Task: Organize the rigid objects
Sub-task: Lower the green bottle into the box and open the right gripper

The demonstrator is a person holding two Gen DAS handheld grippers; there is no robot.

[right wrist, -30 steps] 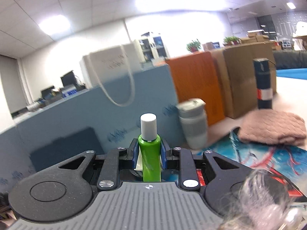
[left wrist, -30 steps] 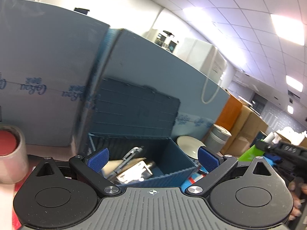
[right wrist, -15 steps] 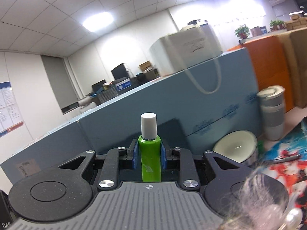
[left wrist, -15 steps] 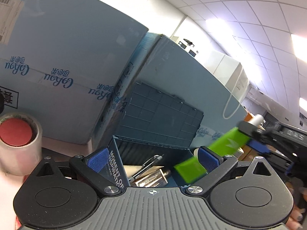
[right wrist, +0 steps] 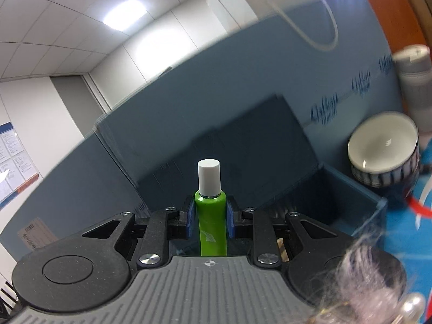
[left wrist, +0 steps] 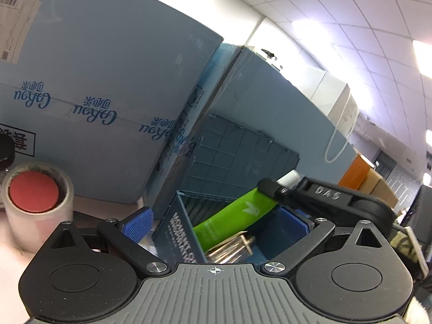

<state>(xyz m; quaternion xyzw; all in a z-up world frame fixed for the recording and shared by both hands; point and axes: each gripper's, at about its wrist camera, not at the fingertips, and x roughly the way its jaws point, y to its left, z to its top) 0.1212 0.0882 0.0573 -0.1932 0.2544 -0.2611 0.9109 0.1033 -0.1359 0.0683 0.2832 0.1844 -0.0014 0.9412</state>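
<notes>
My right gripper (right wrist: 210, 217) is shut on a green bottle (right wrist: 212, 224) with a white cap, held just below its shoulder. In the left wrist view the green bottle (left wrist: 237, 213) slants over the open blue storage box (left wrist: 181, 235), base low inside it and cap up to the right, with the right gripper (left wrist: 272, 193) reaching in from the right. Metal clips (left wrist: 232, 248) lie in the box under the bottle. The box's lid (left wrist: 237, 156) stands up against the blue panel. My left gripper (left wrist: 216, 224) is open in front of the box and holds nothing.
A roll of clear tape (left wrist: 37, 205) with a red disc in it stands at the left. Tall blue cartons (left wrist: 94, 81) wall off the back. A white bowl (right wrist: 383, 145) and a grey flask (right wrist: 413, 81) stand right of the blue box (right wrist: 356, 189).
The right gripper has carried the green bottle leftward and down, from the table's right side to over the open box. The left gripper has shifted only slightly and stays open.
</notes>
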